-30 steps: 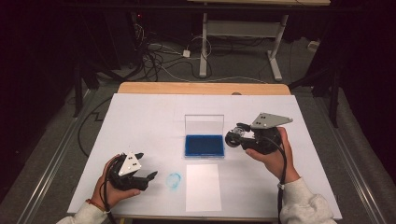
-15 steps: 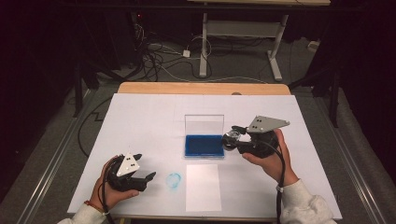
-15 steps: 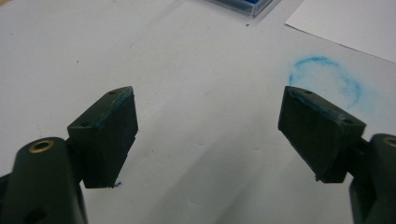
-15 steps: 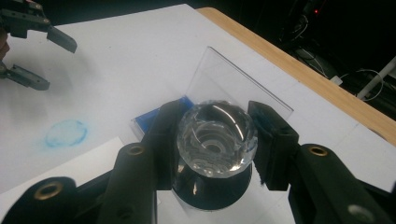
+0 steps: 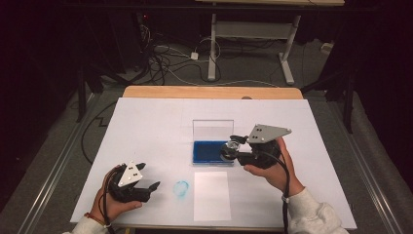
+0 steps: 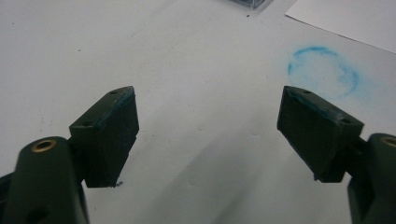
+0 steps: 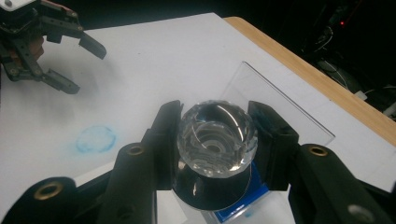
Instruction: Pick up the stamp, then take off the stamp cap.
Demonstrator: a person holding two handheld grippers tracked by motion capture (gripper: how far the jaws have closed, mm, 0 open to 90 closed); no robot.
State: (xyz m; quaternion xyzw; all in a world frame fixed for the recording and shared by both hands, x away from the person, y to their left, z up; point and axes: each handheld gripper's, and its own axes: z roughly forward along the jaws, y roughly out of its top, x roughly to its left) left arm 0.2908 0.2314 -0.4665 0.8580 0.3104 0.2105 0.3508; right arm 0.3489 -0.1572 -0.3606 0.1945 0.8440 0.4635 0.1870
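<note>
Faceted clear glass stamp (image 7: 217, 140), mirrored base

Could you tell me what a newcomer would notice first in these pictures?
Probably the faceted crystal stamp clamped in the right tongs, poised over the blue ink pad at the table's centre. Next, the smudged blue ring printed on the white sheet, near the open left tongs.

Right gripper (image 7: 215, 140): jaws clamped on both sides of a clear faceted stamp (image 7: 216, 144)
Under the stamp: blue ink pad (image 7: 243, 200), its clear lid (image 7: 275, 105) standing open
Paper (image 7: 140, 70): round blue print (image 7: 95, 138)
Left gripper (image 7: 74, 65): far corner, jaws apart
Table edge (image 7: 308, 70): wood
</note>
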